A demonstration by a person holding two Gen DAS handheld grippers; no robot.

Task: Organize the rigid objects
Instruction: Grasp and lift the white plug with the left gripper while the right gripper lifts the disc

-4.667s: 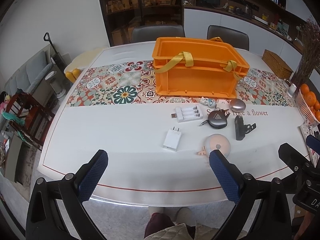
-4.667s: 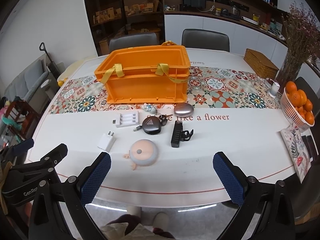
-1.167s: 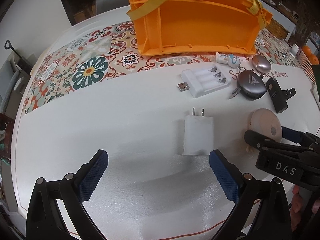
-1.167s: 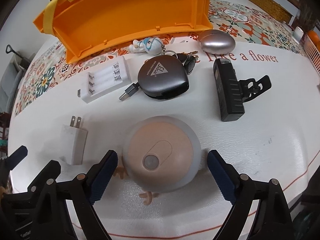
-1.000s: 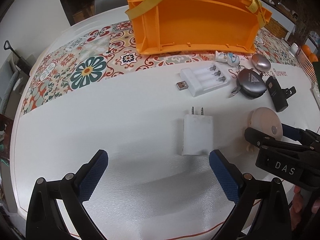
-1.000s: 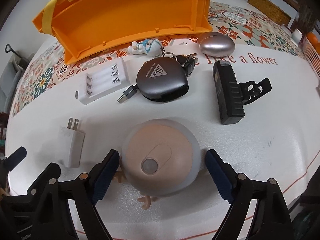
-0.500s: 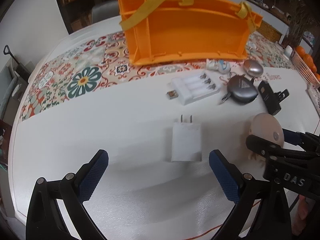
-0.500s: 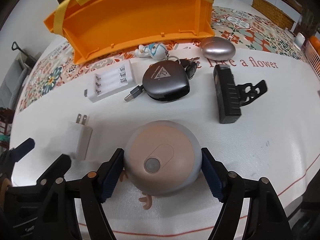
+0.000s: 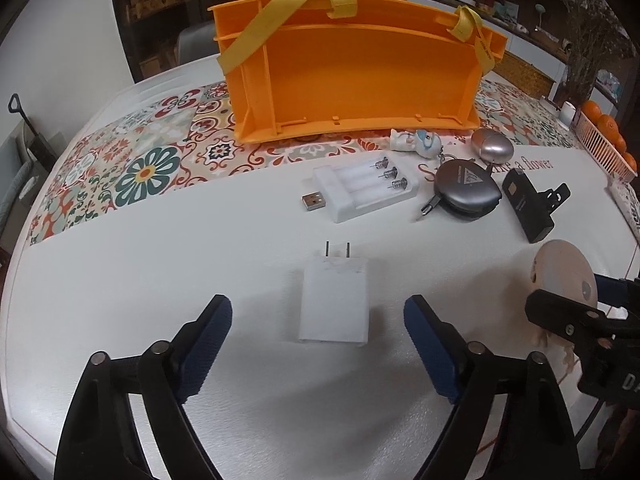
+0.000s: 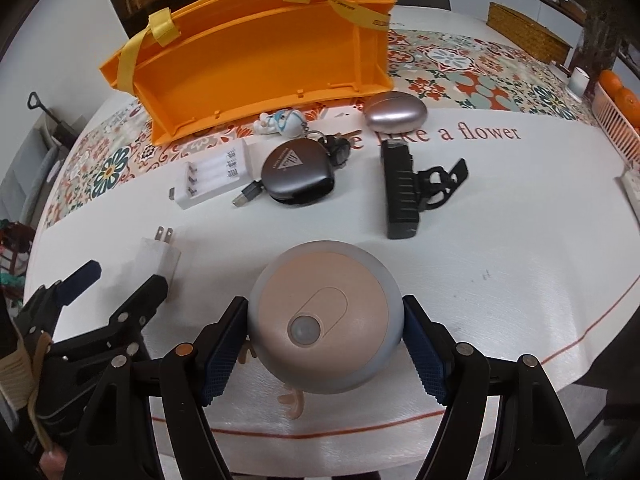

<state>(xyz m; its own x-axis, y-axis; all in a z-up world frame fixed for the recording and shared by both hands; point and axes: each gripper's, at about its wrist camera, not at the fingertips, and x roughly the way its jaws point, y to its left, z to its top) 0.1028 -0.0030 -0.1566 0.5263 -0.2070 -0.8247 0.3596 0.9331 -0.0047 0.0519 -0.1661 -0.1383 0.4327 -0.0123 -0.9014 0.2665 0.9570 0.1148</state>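
My right gripper [image 10: 325, 340] is shut on the round peach and grey night light [image 10: 324, 322], one pad on each side; it also shows in the left wrist view [image 9: 564, 276]. My left gripper [image 9: 318, 338] is open, with the white plug adapter [image 9: 334, 304] lying on the table between its fingers. The adapter also shows in the right wrist view [image 10: 158, 258]. The orange crate [image 9: 348, 76] with yellow straps stands on the patterned runner behind.
Between me and the crate lie a white battery charger [image 9: 366, 192], a grey cable reel [image 9: 466, 194], a black clip light [image 9: 528, 210], a silver oval case [image 9: 492, 150] and a small figurine keychain [image 9: 416, 142]. A basket of oranges [image 9: 604, 140] stands far right.
My right gripper has closed in from either side of the night light until its pads touch it. My left gripper has narrowed and moved so that the white adapter lies between its fingers.
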